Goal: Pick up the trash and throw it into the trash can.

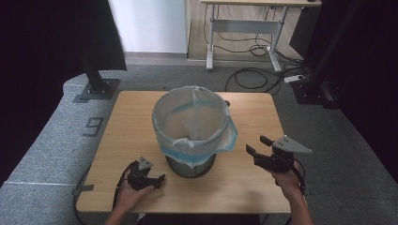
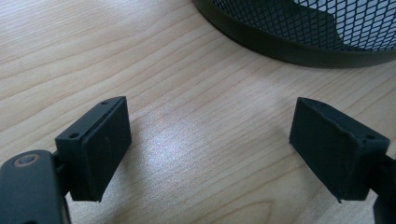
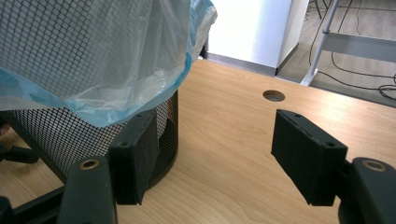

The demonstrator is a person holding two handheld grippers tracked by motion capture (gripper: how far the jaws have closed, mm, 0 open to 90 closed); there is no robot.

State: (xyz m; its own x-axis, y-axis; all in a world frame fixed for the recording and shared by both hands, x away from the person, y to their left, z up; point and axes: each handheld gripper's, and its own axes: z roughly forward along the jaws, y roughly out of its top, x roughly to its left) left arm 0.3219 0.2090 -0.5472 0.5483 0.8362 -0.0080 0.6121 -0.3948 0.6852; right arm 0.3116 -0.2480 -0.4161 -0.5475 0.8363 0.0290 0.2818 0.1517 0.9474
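One mesh bin [image 1: 191,165] with one bag [image 1: 190,123] on table [image 1: 244,187], between two spread tools, left [image 1: 155,180], right [image 1: 257,145], seemingly both empty.

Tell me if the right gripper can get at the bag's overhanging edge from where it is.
Probably yes: the right gripper is open beside the bin, with bare table between it and the bag edge.

Beyond the wooden table [image 1: 244,117], cables [image 1: 256,77] (perhaps power leads) beneath a desk [image 1: 244,23].
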